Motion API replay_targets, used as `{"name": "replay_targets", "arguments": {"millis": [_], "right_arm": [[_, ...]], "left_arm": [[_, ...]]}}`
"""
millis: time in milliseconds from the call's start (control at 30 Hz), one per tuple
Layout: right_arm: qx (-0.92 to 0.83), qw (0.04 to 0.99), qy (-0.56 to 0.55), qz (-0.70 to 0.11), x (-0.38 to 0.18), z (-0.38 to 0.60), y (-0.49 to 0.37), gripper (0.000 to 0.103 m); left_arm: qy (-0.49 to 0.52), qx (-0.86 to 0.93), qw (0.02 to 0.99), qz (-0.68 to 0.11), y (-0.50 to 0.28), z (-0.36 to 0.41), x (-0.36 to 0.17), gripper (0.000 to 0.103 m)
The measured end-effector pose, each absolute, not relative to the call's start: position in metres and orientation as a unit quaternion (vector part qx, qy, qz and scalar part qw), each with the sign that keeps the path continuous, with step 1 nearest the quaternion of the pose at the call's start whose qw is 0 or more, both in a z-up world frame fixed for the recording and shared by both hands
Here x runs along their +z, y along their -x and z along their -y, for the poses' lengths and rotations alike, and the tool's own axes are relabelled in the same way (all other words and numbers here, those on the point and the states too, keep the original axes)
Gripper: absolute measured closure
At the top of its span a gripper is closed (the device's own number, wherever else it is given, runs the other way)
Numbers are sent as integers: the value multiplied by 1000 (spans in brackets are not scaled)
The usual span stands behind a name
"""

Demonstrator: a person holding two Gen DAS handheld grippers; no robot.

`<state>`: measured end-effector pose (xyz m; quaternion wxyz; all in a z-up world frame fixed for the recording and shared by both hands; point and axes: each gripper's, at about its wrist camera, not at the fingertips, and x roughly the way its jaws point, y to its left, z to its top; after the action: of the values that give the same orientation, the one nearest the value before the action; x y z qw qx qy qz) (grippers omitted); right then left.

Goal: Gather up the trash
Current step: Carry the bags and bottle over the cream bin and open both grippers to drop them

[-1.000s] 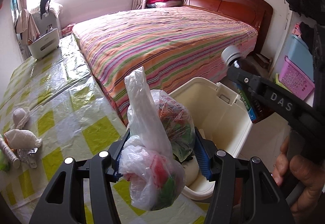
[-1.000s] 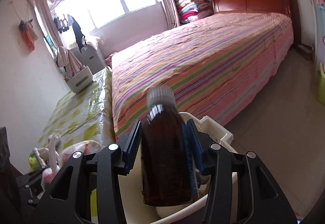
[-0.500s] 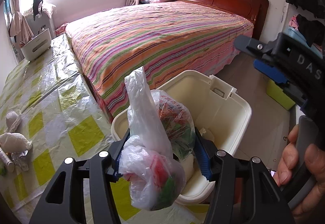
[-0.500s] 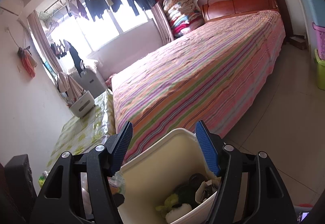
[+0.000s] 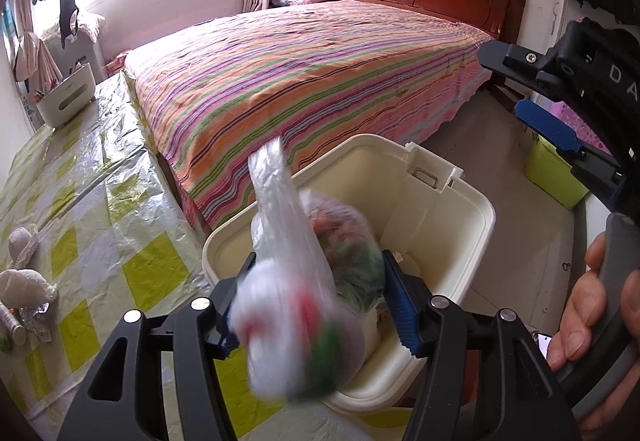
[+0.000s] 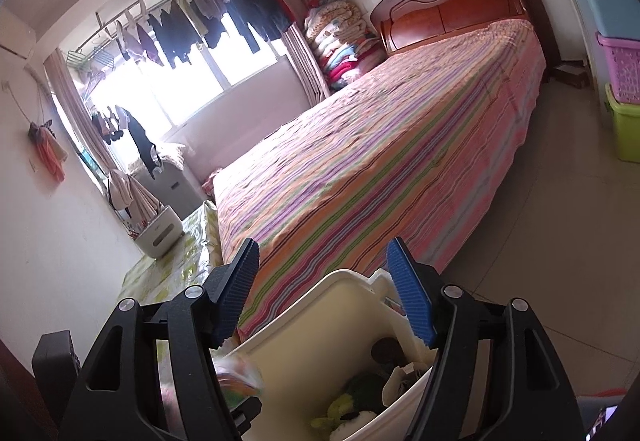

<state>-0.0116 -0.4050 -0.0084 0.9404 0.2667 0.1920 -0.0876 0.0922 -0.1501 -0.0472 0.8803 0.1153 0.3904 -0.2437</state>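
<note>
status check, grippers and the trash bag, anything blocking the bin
Left gripper jaws just opening, blurred trash bag between them above bin. Right gripper open, empty. Nothing blocking.

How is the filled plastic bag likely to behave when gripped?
Probably floppy: the plastic bag is thin film with a loose neck sticking up. Likely light, as it seems stuffed with wrappers. It may slip easily; the film looks smooth.

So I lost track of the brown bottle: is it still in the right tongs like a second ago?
No. The right tongs are empty, jaws just opened above the white bin.
</note>
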Motion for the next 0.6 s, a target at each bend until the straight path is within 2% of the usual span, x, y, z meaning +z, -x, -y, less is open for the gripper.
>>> {"name": "replay_targets", "arguments": {"millis": [300, 600], "right_arm": [[-83, 943, -258, -194, -11, 400, 10, 36], [-66, 945, -243, -207, -10, 380, 2, 34]], "left_arm": [[-130, -223, 890, -375, -89, 144, -42, 33], [-142, -184, 900, -369, -93, 113, -42, 32]]}}
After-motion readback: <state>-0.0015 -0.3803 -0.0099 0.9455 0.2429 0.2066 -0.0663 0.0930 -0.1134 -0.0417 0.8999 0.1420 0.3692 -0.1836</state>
